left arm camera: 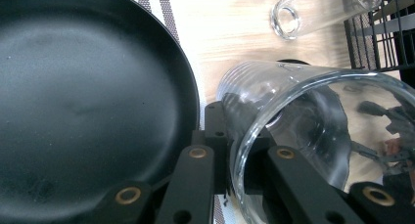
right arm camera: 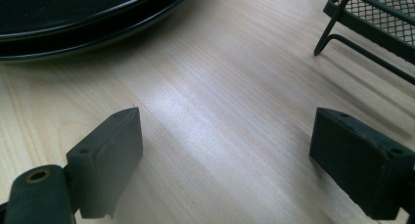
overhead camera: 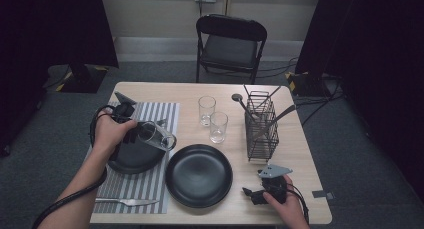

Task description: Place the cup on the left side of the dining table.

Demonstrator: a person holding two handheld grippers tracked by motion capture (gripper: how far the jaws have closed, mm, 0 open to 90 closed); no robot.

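- A clear drinking glass [overhead camera: 156, 136] is clamped by the left gripper [overhead camera: 134, 134] at centre left of the high view, tipped on its side with the open mouth toward the frame's right; the jaws are closed about the glass wall near the rim, as seen at lower centre of the left gripper view [left arm camera: 293, 136].
- The glass is held just above the right edge of a black plate [overhead camera: 134, 159] on the striped placemat [overhead camera: 160, 114], off the table; whether it touches the plate cannot be told.
- Sideways tilt is judged to come from the rim grip: one jaw inside, one outside, so the glass hangs across the jaws.
- The right gripper [overhead camera: 257, 194] is rested low on the wooden table [overhead camera: 300, 154] at lower right of the high view, jaws spread wide with nothing between them, only bare wood [right arm camera: 220, 121]; probably parked out of the way.
- A second black plate [overhead camera: 199, 175] sits at lower centre, beside the mat.
- Two upright glasses [overhead camera: 212, 118] stand at centre, well apart from the held one; likely the source or the destination.
- A wire cutlery rack [overhead camera: 261, 129] with utensils stands at centre right.
- A knife [overhead camera: 125, 202] lies at the mat's lower edge, as in a place setting.
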